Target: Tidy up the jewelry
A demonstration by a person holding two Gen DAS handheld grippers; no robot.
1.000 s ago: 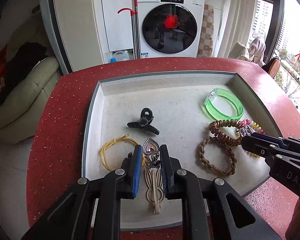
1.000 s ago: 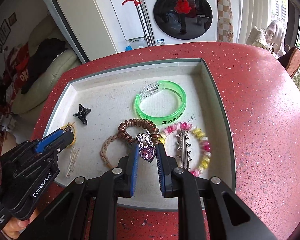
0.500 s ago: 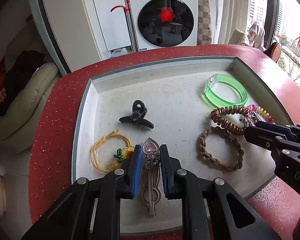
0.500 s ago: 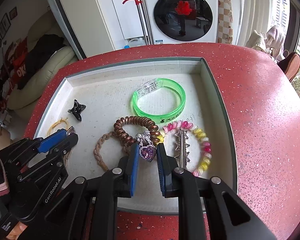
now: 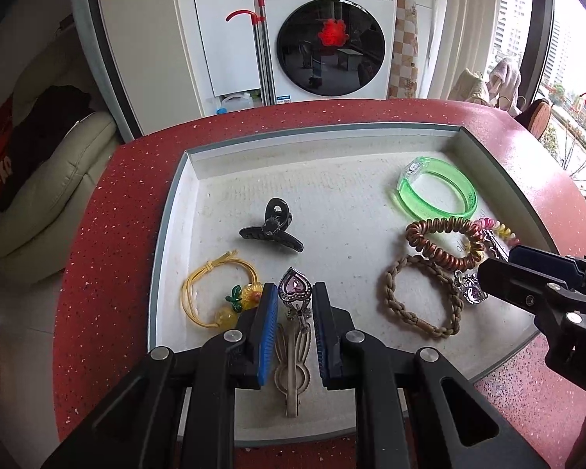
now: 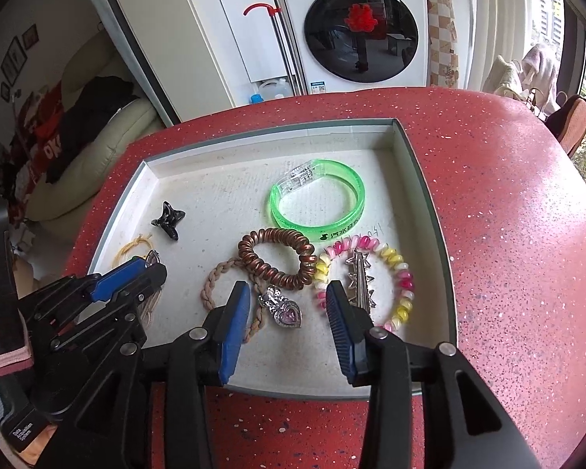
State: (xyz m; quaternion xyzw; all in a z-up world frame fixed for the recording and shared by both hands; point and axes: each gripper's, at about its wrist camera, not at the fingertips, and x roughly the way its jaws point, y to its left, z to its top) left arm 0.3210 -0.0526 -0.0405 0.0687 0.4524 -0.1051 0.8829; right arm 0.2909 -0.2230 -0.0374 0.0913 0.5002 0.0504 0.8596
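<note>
My left gripper [image 5: 292,293] is shut on a silver heart pendant with a pink stone [image 5: 294,288], held above a beige hair clip [image 5: 290,367] near the white tray's [image 5: 324,144] front edge. My right gripper [image 6: 288,293] is open. A second heart pendant [image 6: 285,310] lies on the tray floor between its blue pads, on the braided tan band [image 6: 218,277]. The right gripper also shows in the left wrist view [image 5: 500,273].
In the tray lie a green bangle [image 6: 316,207], a copper spiral hair tie [image 6: 277,258], a pink and yellow bead bracelet [image 6: 400,285] around a spiked clip [image 6: 359,277], a black claw clip [image 5: 271,226] and a yellow hair tie [image 5: 218,293]. The tray sits on a red speckled table [image 6: 508,234].
My right gripper has opened and let go of its heart pendant, which now lies on the tray. My left gripper still holds its pendant and has shifted slightly.
</note>
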